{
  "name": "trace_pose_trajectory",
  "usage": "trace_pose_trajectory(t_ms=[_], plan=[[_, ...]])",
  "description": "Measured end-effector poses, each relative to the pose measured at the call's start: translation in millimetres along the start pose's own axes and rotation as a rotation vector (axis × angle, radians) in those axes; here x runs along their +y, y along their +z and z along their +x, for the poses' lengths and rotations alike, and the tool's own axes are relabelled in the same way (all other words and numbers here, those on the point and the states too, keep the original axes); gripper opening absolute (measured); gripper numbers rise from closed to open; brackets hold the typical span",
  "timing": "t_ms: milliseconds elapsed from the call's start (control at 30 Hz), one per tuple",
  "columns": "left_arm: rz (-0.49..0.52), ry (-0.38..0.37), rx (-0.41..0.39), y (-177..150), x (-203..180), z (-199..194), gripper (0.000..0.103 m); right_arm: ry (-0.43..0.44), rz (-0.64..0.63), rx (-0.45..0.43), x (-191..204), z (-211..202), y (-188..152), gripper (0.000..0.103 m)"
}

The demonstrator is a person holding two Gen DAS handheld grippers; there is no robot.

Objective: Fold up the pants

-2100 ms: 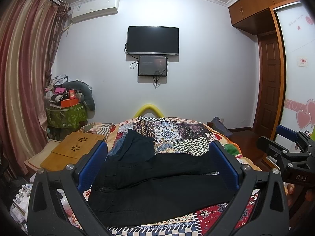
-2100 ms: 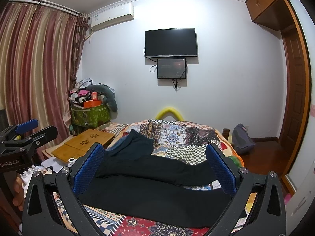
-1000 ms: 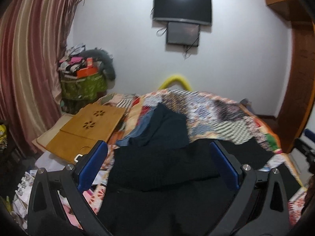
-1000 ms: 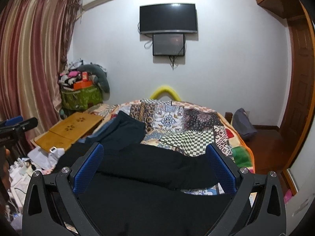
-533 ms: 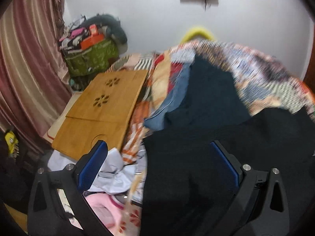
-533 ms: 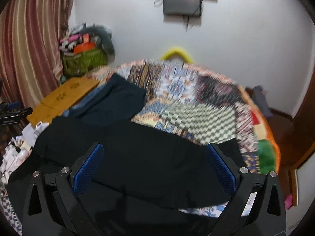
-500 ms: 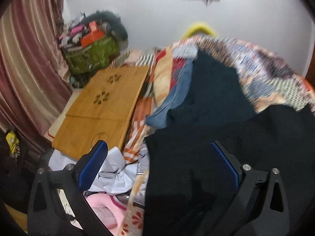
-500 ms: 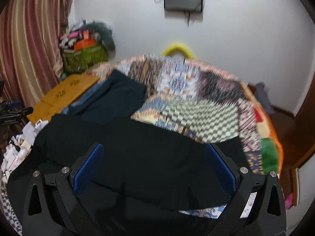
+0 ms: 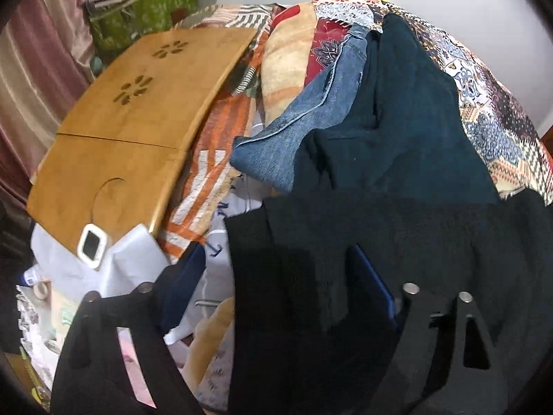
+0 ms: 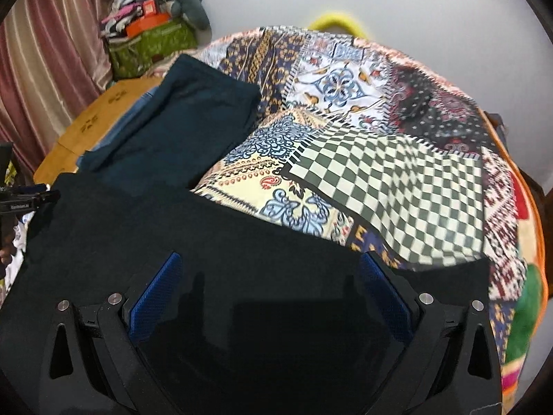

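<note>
Black pants (image 10: 242,263) lie spread across the near part of the patchwork bedspread (image 10: 387,173). In the left wrist view the pants' left corner (image 9: 380,242) fills the lower right. My left gripper (image 9: 276,276) is open, low over that corner, with the fabric edge lying between its blue pads (image 9: 373,287). My right gripper (image 10: 269,276) is open, its pads (image 10: 155,290) down close over the pants' middle; the cloth shows between them. The left gripper's tip shows at the far left of the right wrist view (image 10: 24,200).
A folded dark teal garment (image 10: 186,117) lies on folded jeans (image 9: 304,117) at the bed's left. A wooden lap desk (image 9: 138,117) leans beside the bed, with a small white device (image 9: 91,245). A green bag (image 10: 148,48) and curtains (image 10: 41,62) stand left. Clutter lies below the bed edge.
Both grippers have dropped and tilted down toward the pants. The left one has swung left to the pants' left corner, and its jaws have narrowed around the edge.
</note>
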State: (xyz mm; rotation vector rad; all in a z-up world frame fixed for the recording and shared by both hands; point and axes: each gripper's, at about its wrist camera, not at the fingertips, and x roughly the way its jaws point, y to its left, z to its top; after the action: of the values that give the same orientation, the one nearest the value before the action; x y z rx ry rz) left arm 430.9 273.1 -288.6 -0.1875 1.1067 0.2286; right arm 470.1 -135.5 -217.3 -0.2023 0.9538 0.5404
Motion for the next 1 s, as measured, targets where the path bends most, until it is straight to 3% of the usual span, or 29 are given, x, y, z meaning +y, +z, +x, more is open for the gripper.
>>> trace_pose_trajectory(t_ms=[133,200,267,333,400,433,533,600,667,1000], plan=[[-0.044,-0.061,0.062,8.3,-3.3,14.2,0.065,0.002,-0.027,0.038,0.2,22.2,8.0,0.095],[-0.049,-0.070,0.083,8.1,-6.1,19.3,0.057,0.021,-0.031,0.074,0.8,34.0,8.4,0.084],[-0.047,-0.066,0.078,8.5,-10.0,21.0,0.055,0.029,-0.034,0.062,3.2,35.4,6.1,0.083],[-0.038,-0.051,0.067,6.8,-12.1,17.9,0.046,0.049,-0.024,0.046,4.1,32.8,2.7,0.075],[-0.037,-0.022,0.059,4.9,-12.2,13.2,0.026,0.049,-0.015,0.035,6.2,30.1,-1.6,0.066],[-0.043,-0.013,0.056,4.1,-10.4,9.5,0.023,0.045,-0.021,0.034,6.7,29.4,-3.1,0.063],[-0.064,-0.029,0.051,1.8,-4.1,-2.0,0.018,0.038,-0.037,0.041,10.9,23.7,-9.7,0.043],[-0.054,-0.014,0.035,0.0,-5.9,-12.9,0.010,0.043,-0.033,0.045,11.2,17.5,-15.0,0.017],[-0.041,-0.001,0.014,-1.1,-9.6,-25.4,0.009,0.049,-0.018,0.047,10.4,14.1,-15.1,0.007],[0.032,0.024,-0.175,-20.8,-20.0,-138.1,0.008,-0.006,-0.014,-0.107,23.0,-69.8,-18.5,0.006]])
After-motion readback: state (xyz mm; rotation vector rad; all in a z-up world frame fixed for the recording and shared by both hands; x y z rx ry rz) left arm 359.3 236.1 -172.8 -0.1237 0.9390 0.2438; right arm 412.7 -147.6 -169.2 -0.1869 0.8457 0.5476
